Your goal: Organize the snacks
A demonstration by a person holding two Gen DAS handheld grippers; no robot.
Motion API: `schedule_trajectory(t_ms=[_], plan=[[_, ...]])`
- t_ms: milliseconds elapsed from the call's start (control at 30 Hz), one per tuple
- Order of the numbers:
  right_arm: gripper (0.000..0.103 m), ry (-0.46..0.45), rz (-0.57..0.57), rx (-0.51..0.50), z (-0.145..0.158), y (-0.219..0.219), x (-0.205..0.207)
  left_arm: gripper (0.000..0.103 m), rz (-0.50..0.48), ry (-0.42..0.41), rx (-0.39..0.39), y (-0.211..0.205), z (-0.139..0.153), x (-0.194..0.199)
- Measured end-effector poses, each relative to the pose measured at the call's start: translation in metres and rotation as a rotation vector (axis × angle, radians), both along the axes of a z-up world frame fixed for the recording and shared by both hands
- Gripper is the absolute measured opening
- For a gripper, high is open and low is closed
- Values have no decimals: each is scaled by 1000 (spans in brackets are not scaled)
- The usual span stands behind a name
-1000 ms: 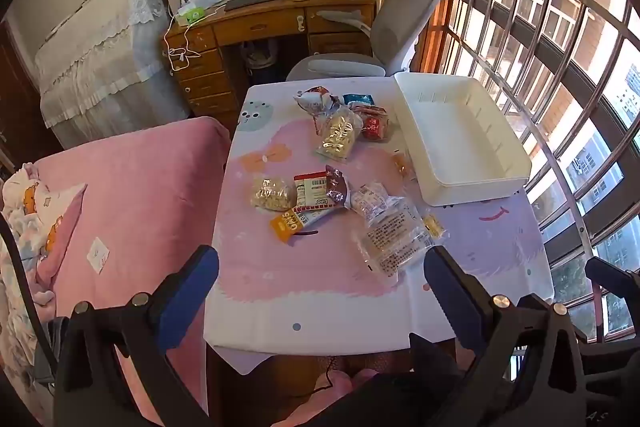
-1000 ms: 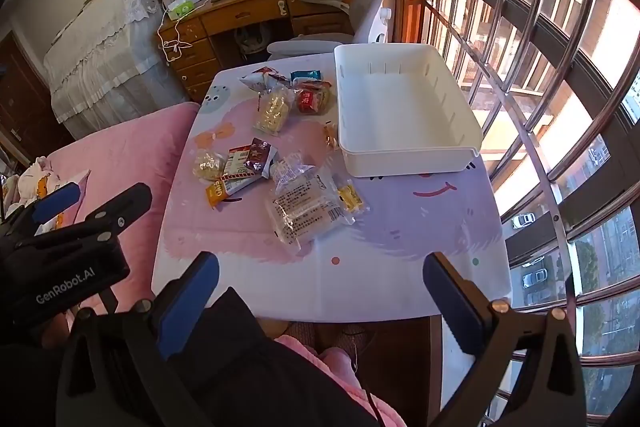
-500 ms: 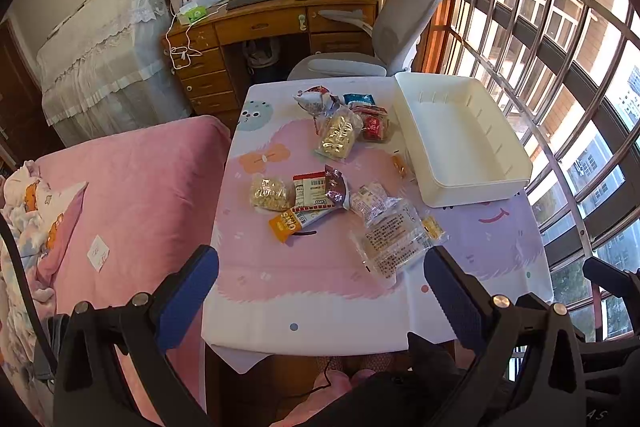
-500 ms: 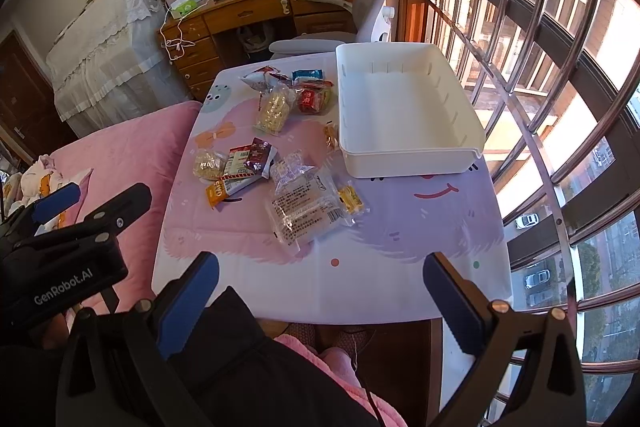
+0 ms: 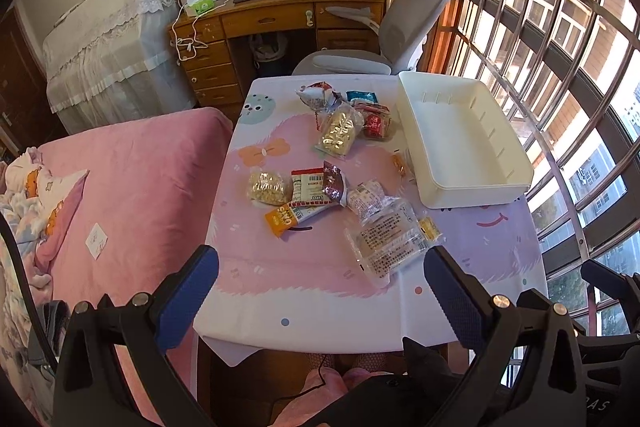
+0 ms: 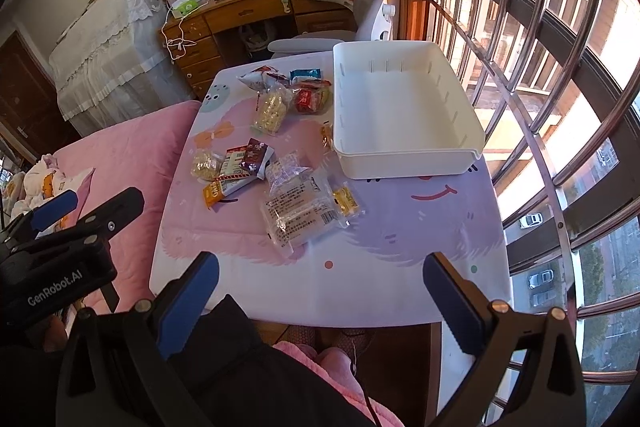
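Both tools are held above the near edge of the table point(image 5: 304, 323), clear of all items. The left gripper point(image 5: 320, 291) has its jaws spread wide and holds nothing; the right gripper point(image 6: 320, 291) stands equally wide and is also empty.

The snacks lie loose on the printed tablecloth, none yet in the white bin point(image 6: 404, 163), which sits along the table's right edge toward the far corner and appears empty.

Item positions:
- Large clear packet point(image 6: 300, 215): nearest the near edge, roughly central, with a small yellow sachet point(image 6: 346, 201) touching its right side.
- Orange-ended bar point(image 5: 292, 217): left of centre, partly under a red-and-white packet point(image 5: 308, 185); a clear bag of pale puffs point(image 5: 268, 187) lies just beside them.
- Far group: a bag of yellow pieces point(image 5: 340, 131), a red packet point(image 5: 376, 125) and a blue packet point(image 5: 362, 97), near the bin's far left wall.

Handling estimate: all items appear light, soft and crinkly, with slick film surfaces (likely to slide out of a shallow pinch). Contents such as the puffs are probably crushable. Grip each at a sealed end seam or an overhanging edge, with moderate closing force. The large clear packet offers the most accessible edge and is a reasonable first pick.
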State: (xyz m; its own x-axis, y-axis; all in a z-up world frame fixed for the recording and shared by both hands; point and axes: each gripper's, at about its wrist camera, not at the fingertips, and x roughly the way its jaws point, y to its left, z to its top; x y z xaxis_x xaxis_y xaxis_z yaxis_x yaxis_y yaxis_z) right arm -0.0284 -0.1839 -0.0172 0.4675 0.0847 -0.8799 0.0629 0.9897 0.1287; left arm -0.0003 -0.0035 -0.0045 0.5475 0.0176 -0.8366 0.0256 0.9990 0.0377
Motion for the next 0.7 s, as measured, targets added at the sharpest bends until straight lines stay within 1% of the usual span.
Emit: schedule_trajectory(t_ms=[133,367,533,700], plan=[[102,0,5,26,-3,-13,3,102,16,24,5,-7,-5,-2],[102,48,-3,75,-12,-23,8,102,41,70,-10,-2,-15,-3],[102,77,-45,102,-21,-28,15,102,56,67,-25,10,-16,2],[102,90,-108,118,-25,-21,22,102,20,59,-47,28,-16,16]])
